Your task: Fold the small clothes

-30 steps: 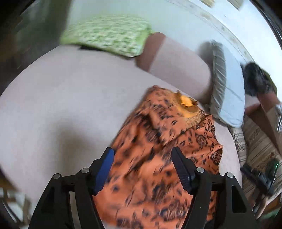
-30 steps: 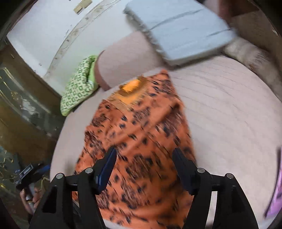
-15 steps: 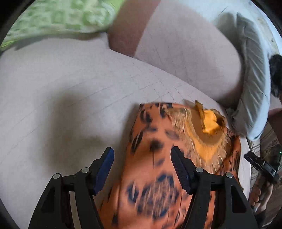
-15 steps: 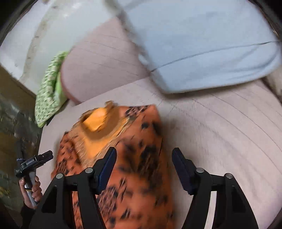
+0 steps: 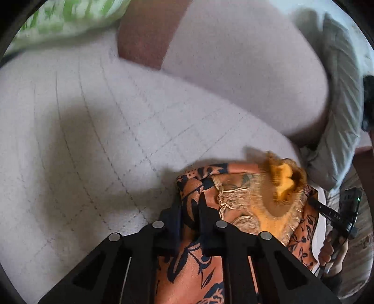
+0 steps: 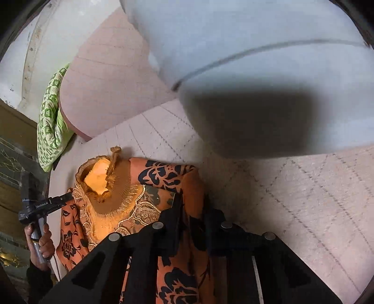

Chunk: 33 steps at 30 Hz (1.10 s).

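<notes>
An orange garment with a dark floral print and a gold embroidered neckline point(image 5: 252, 198) lies on the quilted bed cover point(image 5: 93, 140). My left gripper point(image 5: 189, 205) points steeply down at the garment's left shoulder. Its jaws are closing, with a fold of the fabric pinched between them. In the right wrist view the same garment point(image 6: 163, 173) shows its neckline to the left. There my right gripper point(image 6: 192, 208) is also closing, its fingers pressed on the fabric at the right shoulder edge. Each view shows the other gripper in a hand at the garment's far side.
A green patterned pillow point(image 5: 70, 21) lies at the back left. A pale pink bolster point(image 5: 233, 70) runs along the head of the bed. A grey-blue pillow point(image 6: 257, 58) looms close above my right gripper, with bare quilted cover point(image 6: 315, 198) to the right.
Both grippers travelled forward and down along the garment to its neckline end. Their jaws went from wide open over the fabric to pinched together on it.
</notes>
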Tool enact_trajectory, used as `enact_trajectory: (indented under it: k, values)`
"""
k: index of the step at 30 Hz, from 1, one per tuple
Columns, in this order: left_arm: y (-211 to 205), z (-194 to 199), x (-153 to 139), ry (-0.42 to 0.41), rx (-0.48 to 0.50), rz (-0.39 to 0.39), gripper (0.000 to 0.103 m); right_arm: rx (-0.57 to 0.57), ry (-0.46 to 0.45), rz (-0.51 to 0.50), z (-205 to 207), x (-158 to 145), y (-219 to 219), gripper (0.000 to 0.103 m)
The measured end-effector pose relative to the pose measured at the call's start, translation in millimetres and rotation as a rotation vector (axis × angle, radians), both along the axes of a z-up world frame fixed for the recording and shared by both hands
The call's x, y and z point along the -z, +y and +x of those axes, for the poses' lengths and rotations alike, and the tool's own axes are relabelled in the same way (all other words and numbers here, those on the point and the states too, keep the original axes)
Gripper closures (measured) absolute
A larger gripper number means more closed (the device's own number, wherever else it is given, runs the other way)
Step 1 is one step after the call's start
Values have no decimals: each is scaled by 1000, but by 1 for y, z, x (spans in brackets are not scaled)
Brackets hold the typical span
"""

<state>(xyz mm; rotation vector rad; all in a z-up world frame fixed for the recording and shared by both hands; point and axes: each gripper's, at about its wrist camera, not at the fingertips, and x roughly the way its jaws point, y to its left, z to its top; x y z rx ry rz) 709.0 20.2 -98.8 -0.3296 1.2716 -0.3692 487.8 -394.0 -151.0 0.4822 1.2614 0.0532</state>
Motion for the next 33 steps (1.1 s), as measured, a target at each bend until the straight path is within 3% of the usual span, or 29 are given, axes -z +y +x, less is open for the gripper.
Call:
enact_trajectory:
  k: [4,6,8,10,12,15,17,18,20,23,28,33]
  values:
    - [11,-11,-22,-100,-23,27,94,-9,-68,-36,-5,-24,-1,90]
    - [11,-9,-12,-80,-34,98,94,-11,-35,-87,-2,-19,1,90]
    - [13,-9,-5,-67,-52,85,94,-5,-6,-107,1,-14,1,90]
    - [10,-10,-6,-103,-51,78,94,-5,-41,-111,-1,-21,1,90]
    - [8,-4,5,-76,-59,132,95,-10,-6,-155,1,-13,2,90]
    - [13,-9,3,-104,-78,85,95,1,-19,-161,-2,-14,-2,90]
    - [2,-8,13,-103,-52,162,95,-6,-39,-174,-3,-15,-2,90]
    - [0,-7,20,-76,-47,182,95,-14,1,-202,-1,-5,0,90]
    - [-2,-6,20,-84,-52,177,95,-18,15,-220,0,1,3,90]
    - [5,-16,-7,-131,-61,125,95,8,-53,-184,-4,-21,0,90]
    - [17,-61,-63,-256,-39,113,95,-26,-174,-206,-35,-83,10,90]
    - [45,-158,-124,-398,-56,45,95,-54,-325,-193,-123,-163,23,90]
